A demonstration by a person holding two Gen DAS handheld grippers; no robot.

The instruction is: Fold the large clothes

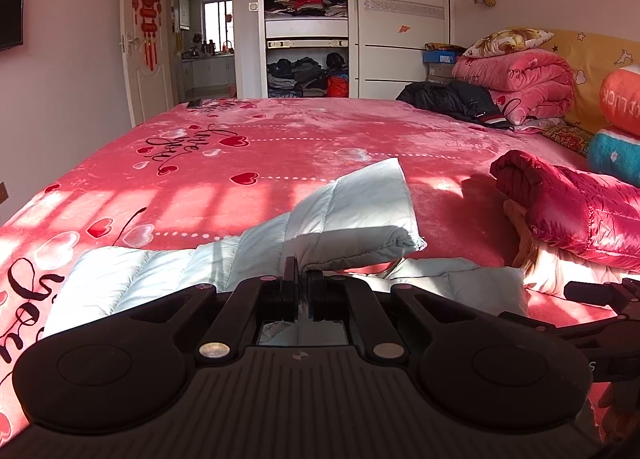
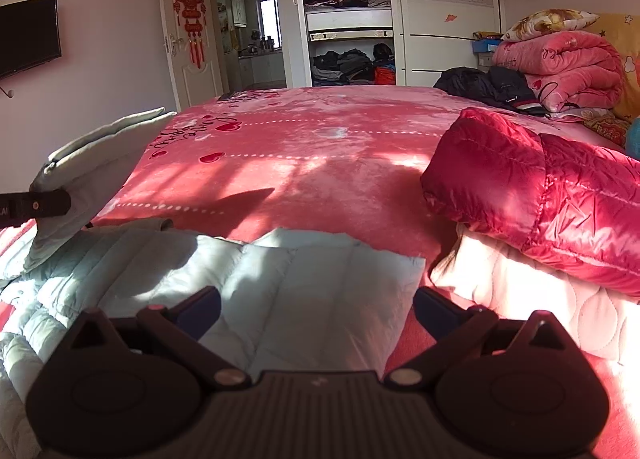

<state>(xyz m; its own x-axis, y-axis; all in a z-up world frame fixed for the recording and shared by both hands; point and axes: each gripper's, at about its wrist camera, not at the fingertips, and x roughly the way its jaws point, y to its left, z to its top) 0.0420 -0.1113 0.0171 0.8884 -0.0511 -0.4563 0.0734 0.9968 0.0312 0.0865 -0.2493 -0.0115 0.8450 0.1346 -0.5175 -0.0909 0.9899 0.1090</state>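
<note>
Pale blue quilted jacket (image 2: pixel 304 299): lies spread on the near part of your pink heart-print bed cover (image 1: pixel 280 147), one sleeve (image 1: pixel 352 211) lifted off it. Left gripper (image 1: pixel 303 291): your tongs are pressed together on that sleeve's cuff edge. Right gripper (image 2: pixel 316 307): tongs spread wide apart, holding nothing, over the jacket's near right panel. Red puffer jacket (image 2: pixel 540 195): right of the blue one, resting on a cream quilted garment (image 2: pixel 532 299). Folded pink quilts (image 1: pixel 520 79): far right. Open wardrobe (image 1: pixel 306 19): far wall

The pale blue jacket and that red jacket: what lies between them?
Only bare pink bedspread separates the pale blue jacket from the red jacket, clearest in the right wrist view.
</note>
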